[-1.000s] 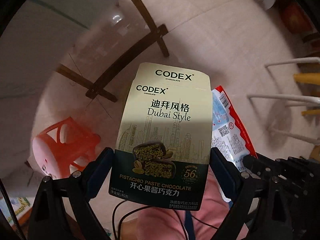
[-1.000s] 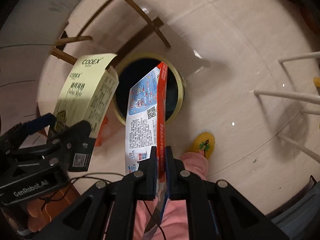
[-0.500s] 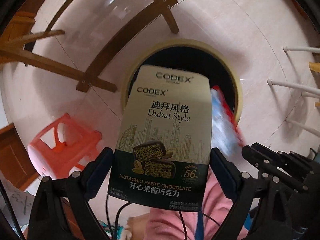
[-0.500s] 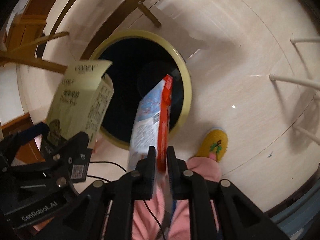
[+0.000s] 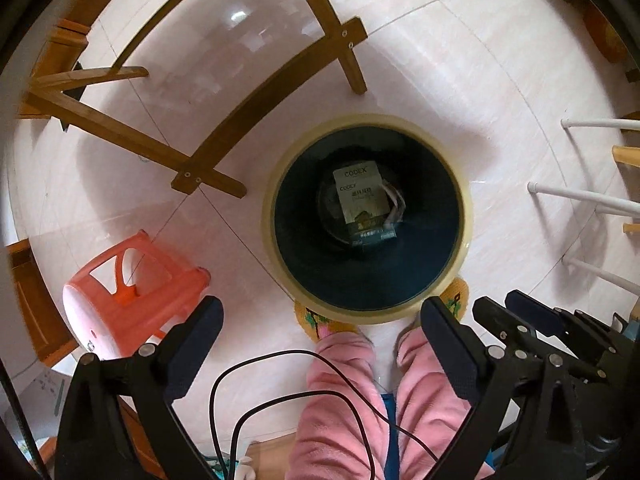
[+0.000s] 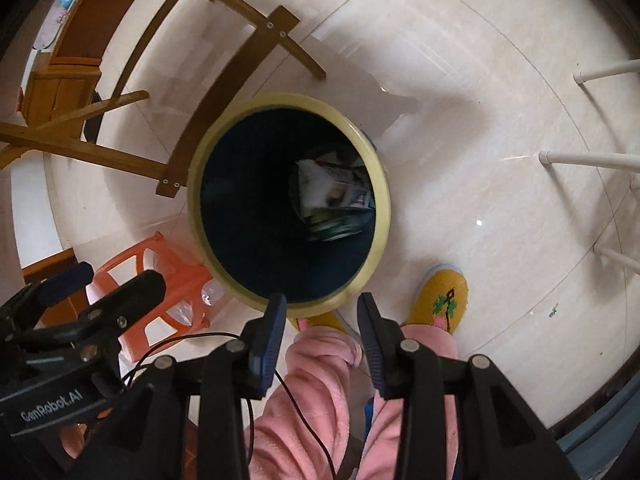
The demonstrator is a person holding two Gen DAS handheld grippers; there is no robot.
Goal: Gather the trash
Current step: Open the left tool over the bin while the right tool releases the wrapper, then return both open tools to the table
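My left gripper point(image 5: 320, 320) gapes wide and empty above the trash bin point(image 5: 366, 316), my right gripper point(image 6: 322, 316) is opening with nothing between its jaws, and the chocolate box point(image 5: 360, 200) lies at the bin's bottom beside a wrapper point(image 6: 360, 196).

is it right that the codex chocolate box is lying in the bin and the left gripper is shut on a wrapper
Not quite. The CODEX chocolate box does lie in the bin, but the left gripper holds nothing: the left wrist view shows its jaws wide apart with only floor and pink trouser legs between them.
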